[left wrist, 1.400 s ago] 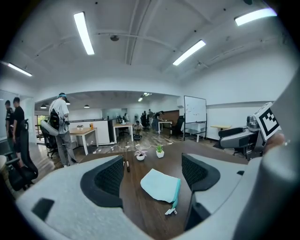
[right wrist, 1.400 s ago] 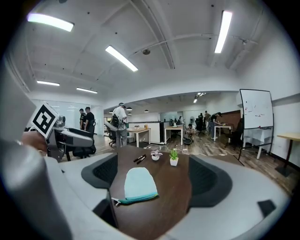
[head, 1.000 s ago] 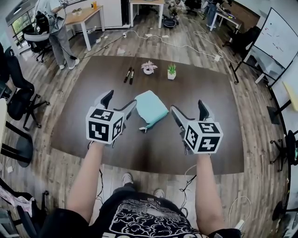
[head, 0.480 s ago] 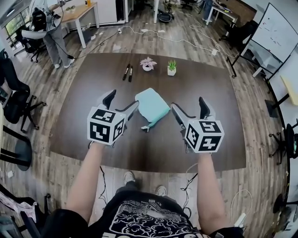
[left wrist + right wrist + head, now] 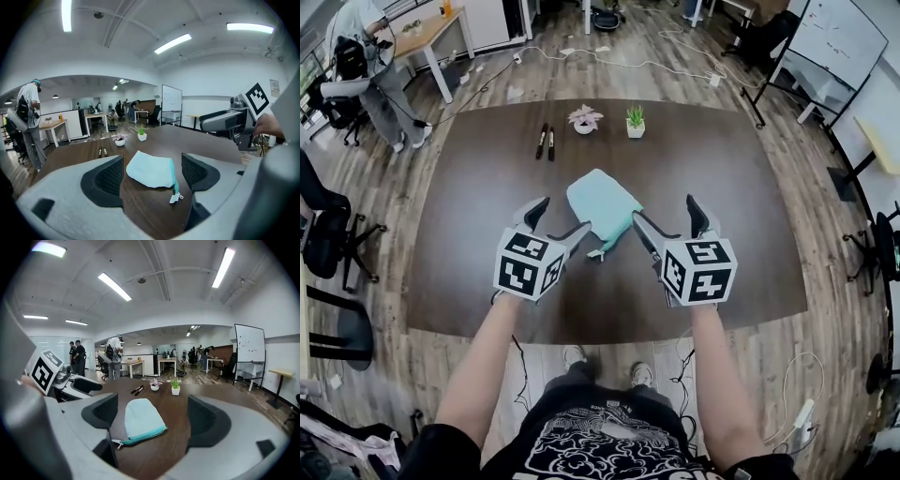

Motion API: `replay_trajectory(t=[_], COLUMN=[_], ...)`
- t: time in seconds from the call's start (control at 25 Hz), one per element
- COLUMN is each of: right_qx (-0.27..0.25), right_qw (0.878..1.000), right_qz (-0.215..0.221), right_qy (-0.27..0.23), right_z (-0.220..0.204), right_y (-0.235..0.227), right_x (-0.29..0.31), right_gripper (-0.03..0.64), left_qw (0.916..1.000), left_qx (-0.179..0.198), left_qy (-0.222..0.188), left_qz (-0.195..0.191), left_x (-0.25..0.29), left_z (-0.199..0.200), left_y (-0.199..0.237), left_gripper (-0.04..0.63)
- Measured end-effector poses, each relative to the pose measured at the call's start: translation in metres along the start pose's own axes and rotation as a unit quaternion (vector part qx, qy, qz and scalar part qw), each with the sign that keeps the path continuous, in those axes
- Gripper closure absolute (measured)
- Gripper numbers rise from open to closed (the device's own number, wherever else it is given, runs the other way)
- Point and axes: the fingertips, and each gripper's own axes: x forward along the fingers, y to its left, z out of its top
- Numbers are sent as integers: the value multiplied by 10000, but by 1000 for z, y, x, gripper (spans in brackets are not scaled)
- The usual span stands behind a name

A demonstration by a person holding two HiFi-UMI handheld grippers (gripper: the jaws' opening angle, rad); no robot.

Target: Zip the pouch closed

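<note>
Open-plan office — desks (image 5: 422,30), swivel chairs (image 5: 325,230), a whiteboard (image 5: 836,37), ceiling strip lights (image 5: 114,286), cables (image 5: 619,64) across the wood floor (image 5: 380,183).

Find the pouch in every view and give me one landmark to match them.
Head view: pouch at the picture's centre.
Left gripper view: pouch low centre, seen between the open jaws.
Right gripper view: pouch low centre, seen between the open jaws.
Shared landmark: green plant in a white pot, beyond the pouch in all three.
</note>
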Motion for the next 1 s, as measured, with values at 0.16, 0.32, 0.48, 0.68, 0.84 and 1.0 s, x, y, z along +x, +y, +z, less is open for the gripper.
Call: replay_trajectory(t=[0.16, 0.32, 0.48, 0.68, 0.84, 1.0], right_qx=[196, 377, 519, 621, 682, 711], right_qw=[9997, 9987, 9974, 9957, 9946, 9936], right_qz=[-74, -203, -371, -571, -670, -755], right_qy=[148, 258, 324, 371, 396, 456], right_z=[-18, -33, -43, -54, -60, -69], right_y=[10, 16, 21, 23, 26, 30], right_x=[11, 23, 27, 25, 24, 21], right_gripper=[158, 161, 164, 167, 169, 169], left_qw=[9988, 9950, 9886, 9760, 9649, 9559], left_qx=[152, 433, 751, 1182, 1530, 1810], left_qy=[303, 569, 764, 1038, 1226, 1373], left_qz=[-344, -692, -1058, -1504, -1746, -1862], left_x=[15, 30, 40, 49, 54, 57], left_z=[-22, -41, -59, -83, -100, -116], left_y=[-8, -17, -25, -43, -52, -56], left_gripper=[238, 238, 238, 238, 239, 247])
